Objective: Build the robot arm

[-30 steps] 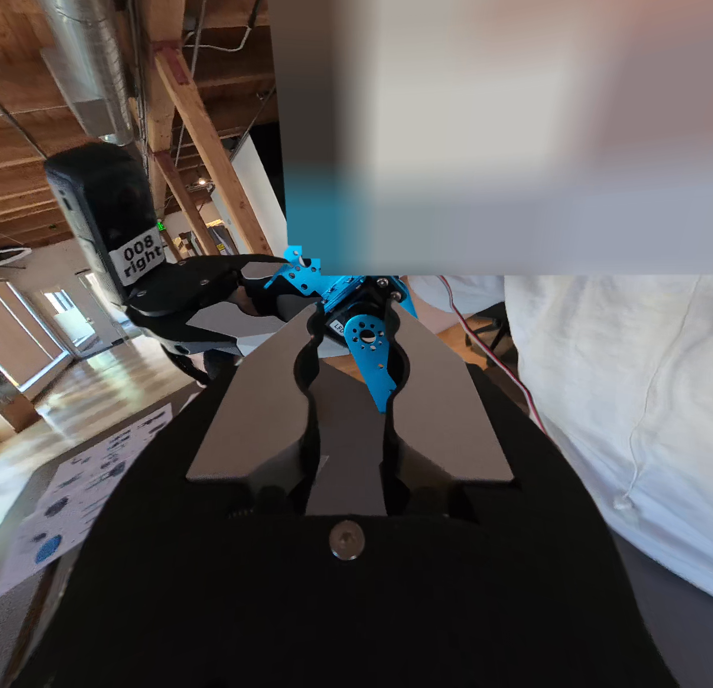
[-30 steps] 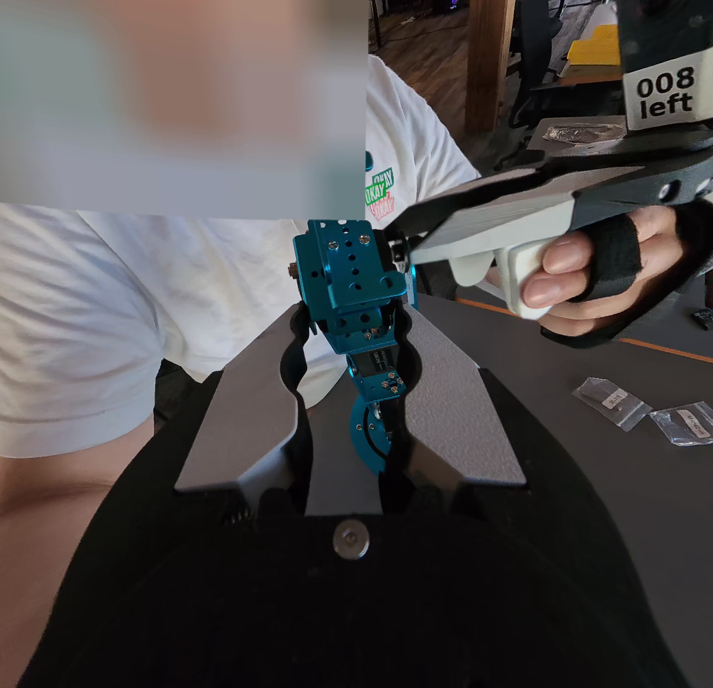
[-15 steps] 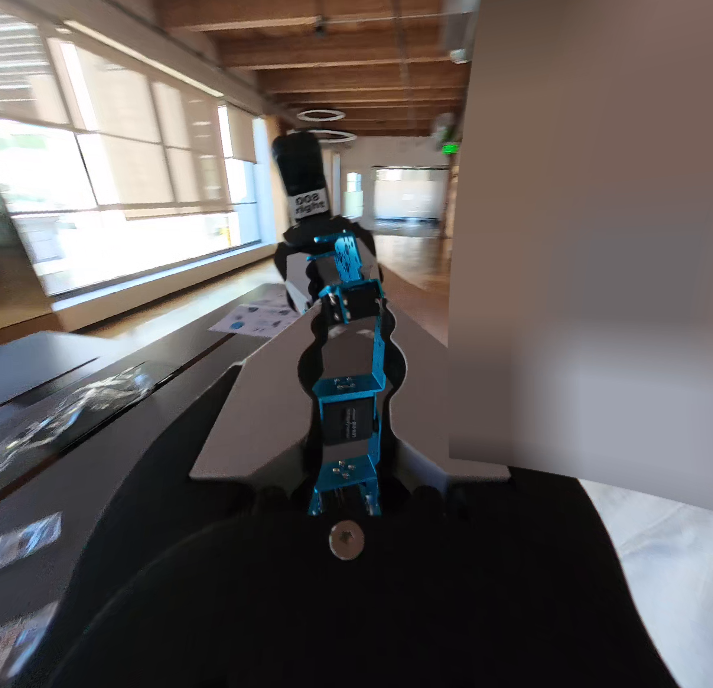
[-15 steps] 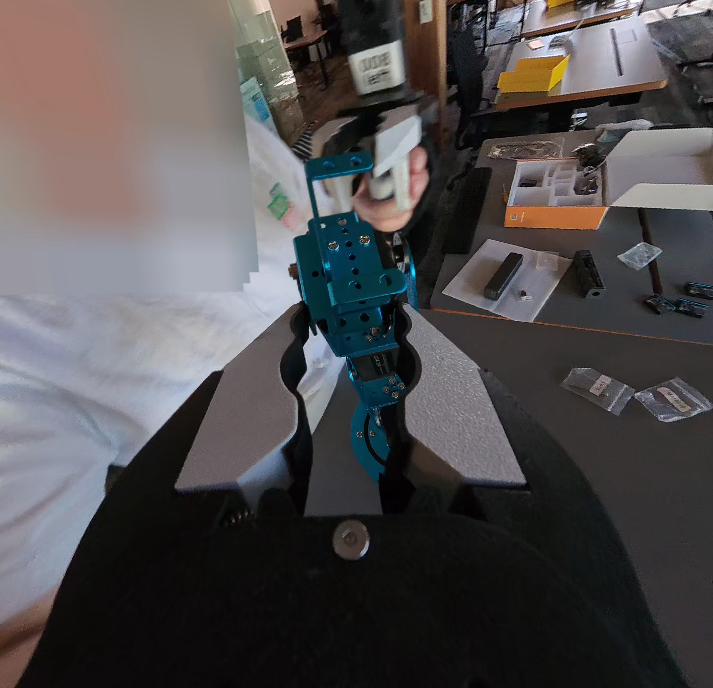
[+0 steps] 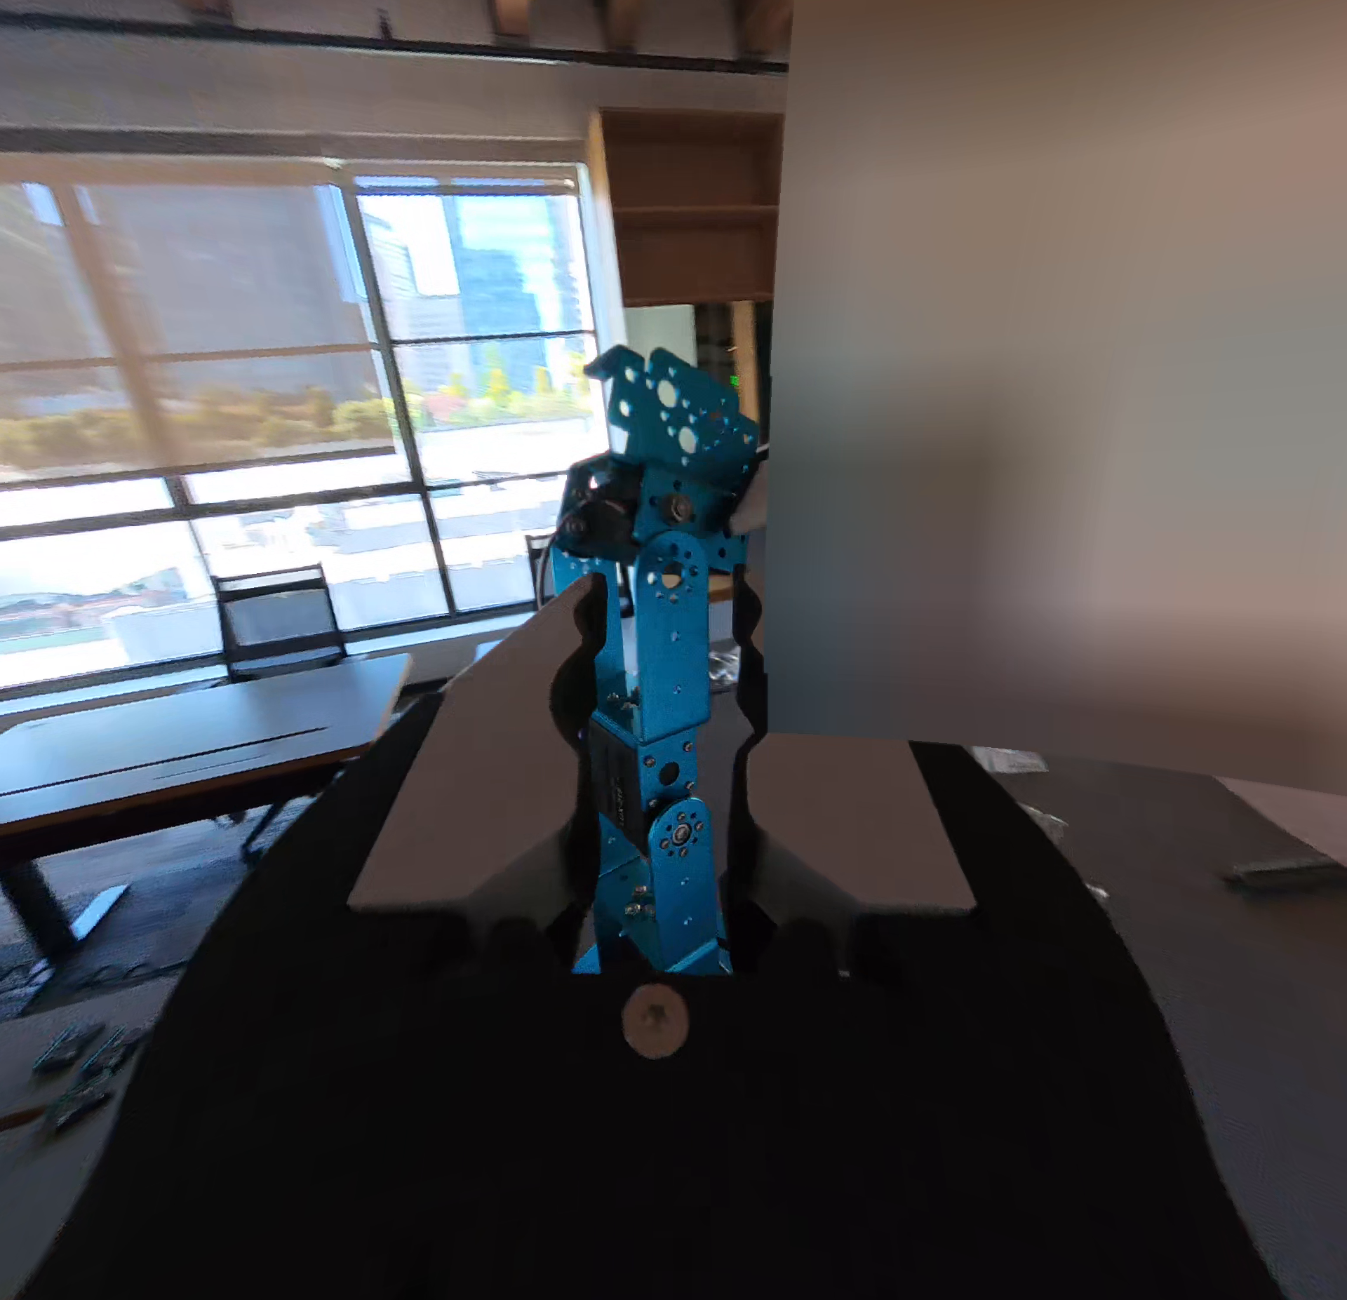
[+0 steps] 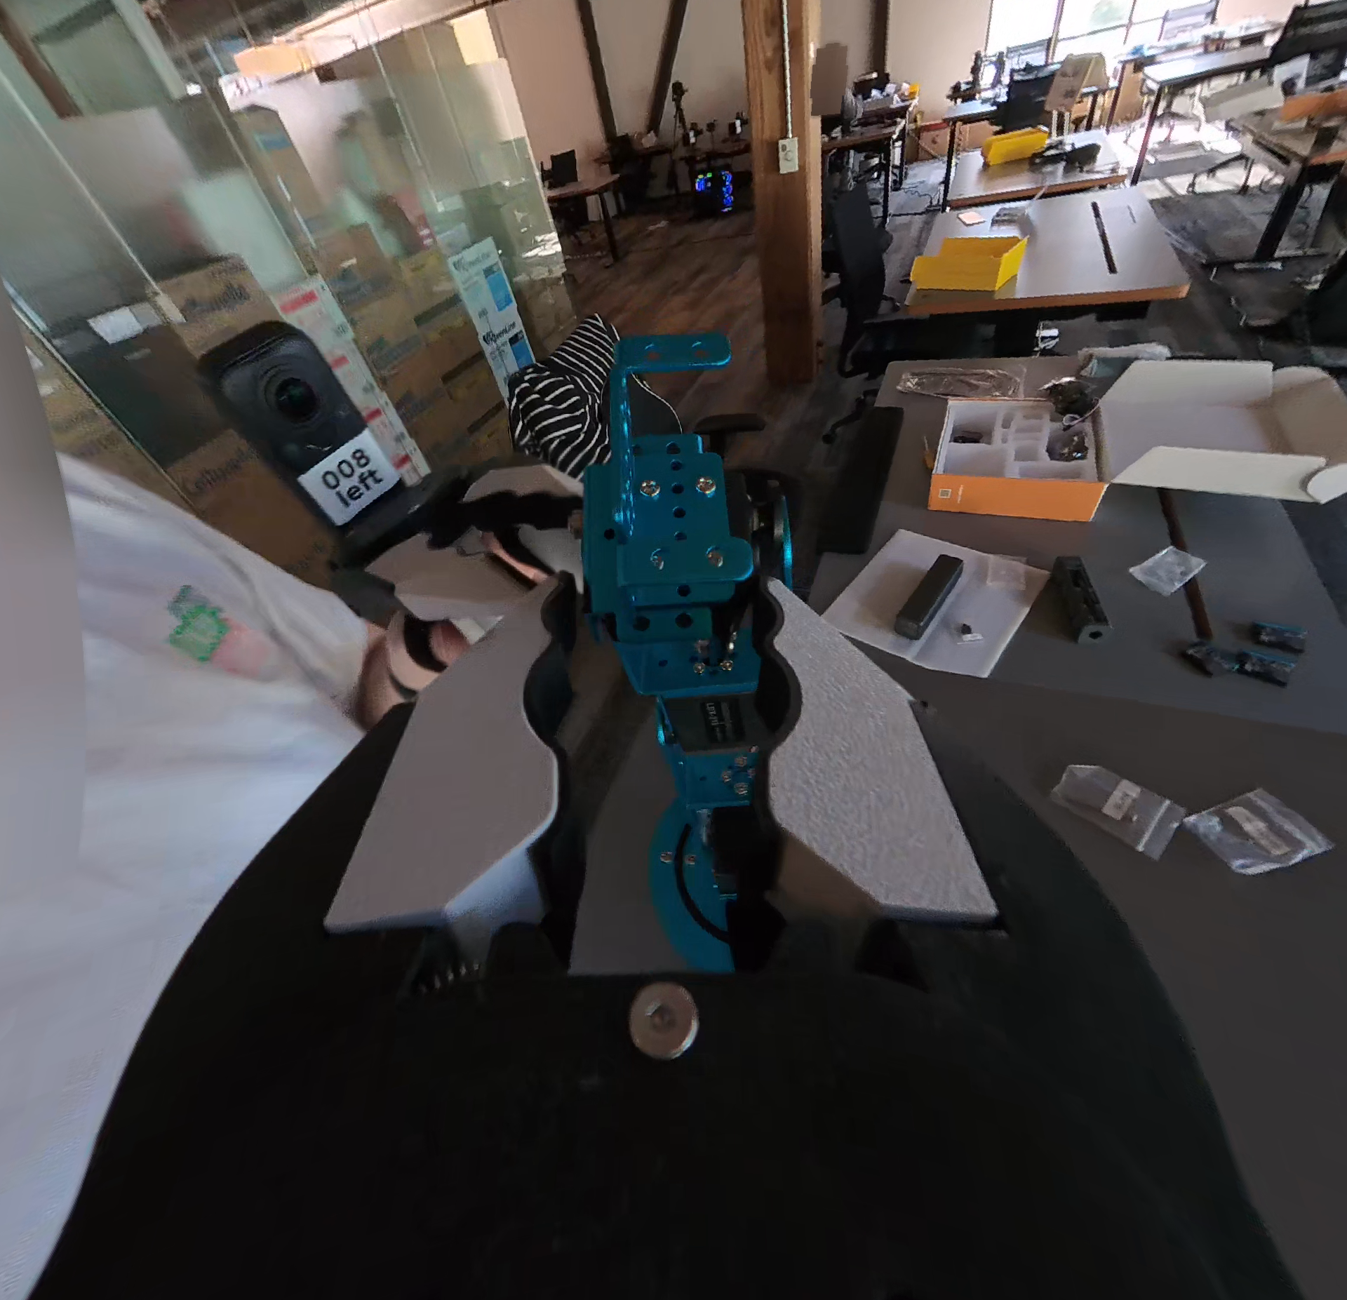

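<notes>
A blue metal servo-bracket assembly [image 6: 663,536] is held in the air between both grippers. My right gripper [image 6: 667,594] is shut on its lower section, with a blue U-bracket [image 6: 670,354] sticking up beyond the fingertips. My left gripper [image 5: 667,609] is shut on another section of the same assembly [image 5: 670,682], whose perforated end plate [image 5: 678,419] rises above the fingers. In the right wrist view the left gripper [image 6: 466,529], held by a hand, sits just left of and behind the assembly. In the left wrist view the right gripper is mostly hidden by a blurred patch.
A person in a white shirt [image 6: 182,755] is close on the left. The grey table [image 6: 1093,973] carries clear plastic bags [image 6: 1115,806], an open orange and white box [image 6: 1020,463], a black block on paper [image 6: 929,594] and small black parts [image 6: 1079,598]. A wooden post [image 6: 780,172] stands behind. Another desk [image 5: 182,740] and chair [image 5: 277,623] stand by the windows.
Both grippers swung round with the blue assembly still held. The left view turned from the person to the windows. In the right view the left gripper moved from above the assembly down to its left.
</notes>
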The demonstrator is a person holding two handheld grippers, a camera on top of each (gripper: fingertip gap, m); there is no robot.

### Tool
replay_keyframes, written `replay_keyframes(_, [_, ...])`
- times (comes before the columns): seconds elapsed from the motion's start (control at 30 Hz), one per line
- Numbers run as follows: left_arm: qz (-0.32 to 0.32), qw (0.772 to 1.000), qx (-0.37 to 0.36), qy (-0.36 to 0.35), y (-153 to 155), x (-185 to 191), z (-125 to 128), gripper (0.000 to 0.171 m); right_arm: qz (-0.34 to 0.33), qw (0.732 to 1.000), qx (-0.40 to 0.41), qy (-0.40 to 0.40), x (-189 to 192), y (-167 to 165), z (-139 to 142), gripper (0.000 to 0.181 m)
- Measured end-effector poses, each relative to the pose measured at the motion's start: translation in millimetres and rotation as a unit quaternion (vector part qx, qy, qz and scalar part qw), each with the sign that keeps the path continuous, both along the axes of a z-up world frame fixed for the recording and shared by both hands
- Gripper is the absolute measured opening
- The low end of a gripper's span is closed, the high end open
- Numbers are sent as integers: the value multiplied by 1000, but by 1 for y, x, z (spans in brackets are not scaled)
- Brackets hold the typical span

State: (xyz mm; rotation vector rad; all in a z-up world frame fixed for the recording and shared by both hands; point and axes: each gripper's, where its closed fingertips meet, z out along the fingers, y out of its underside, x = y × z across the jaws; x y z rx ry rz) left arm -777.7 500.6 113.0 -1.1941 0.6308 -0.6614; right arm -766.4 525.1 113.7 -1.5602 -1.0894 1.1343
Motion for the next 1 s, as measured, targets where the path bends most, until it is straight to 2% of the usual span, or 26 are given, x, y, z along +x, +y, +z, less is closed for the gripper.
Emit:
replay_keyframes(0.03, [21, 1000, -1, -6, 2, 2, -4, 33, 3, 1000, 12, -1, 0, 1, 0, 47])
replay_keyframes(0.1, [69, 998, -1, -13, 11, 2, -10, 34, 12, 1000, 14, 7, 0, 0, 2, 49])
replay_keyframes(0.17, [89, 996, 0, -26, 13, 2, -12, 35, 16, 999, 23, 25, 2, -1, 9, 50])
replay_keyframes(0.23, [91, 996, 15, -20, 10, 8, -11, 24, 5, 997, 63, 40, 5, 3, 16, 27])
replay_keyframes(0.3, [110, 993, 29, -17, 11, 10, -10, 22, 1, 993, 104, 46, 5, 7, 18, 21])
replay_keyframes(0.37, [113, 993, 26, -18, 13, 9, -11, 24, 9, 993, 99, 60, 3, 7, 19, 20])
replay_keyframes(0.47, [104, 994, 16, -20, 11, 5, -10, 21, 12, 995, 98, 33, 3, 6, 20, 19])
replay_keyframes(0.6, [111, 992, 49, -19, -3, -2, 7, 35, 7, 997, 61, -46, -1, 7, 21, 20])
replay_keyframes(0.7, [144, 987, 67, 13, -1, 9, 6, 40, -14, 994, 72, -84, -6, 8, 22, 19])
replay_keyframes(0.87, [192, 979, 67, -20, 9, 4, 8, 40, -33, 991, 92, -90, -8, 10, 22, 18])
replay_keyframes(0.93, [219, 973, 67, -5, 14, -5, 4, 44, -28, 992, 87, -81, -7, 9, 22, 18])
replay_keyframes(1.0, [207, 976, 60, 11, 18, -5, -2, 37, -23, 993, 86, -73, -8, 8, 23, 18])
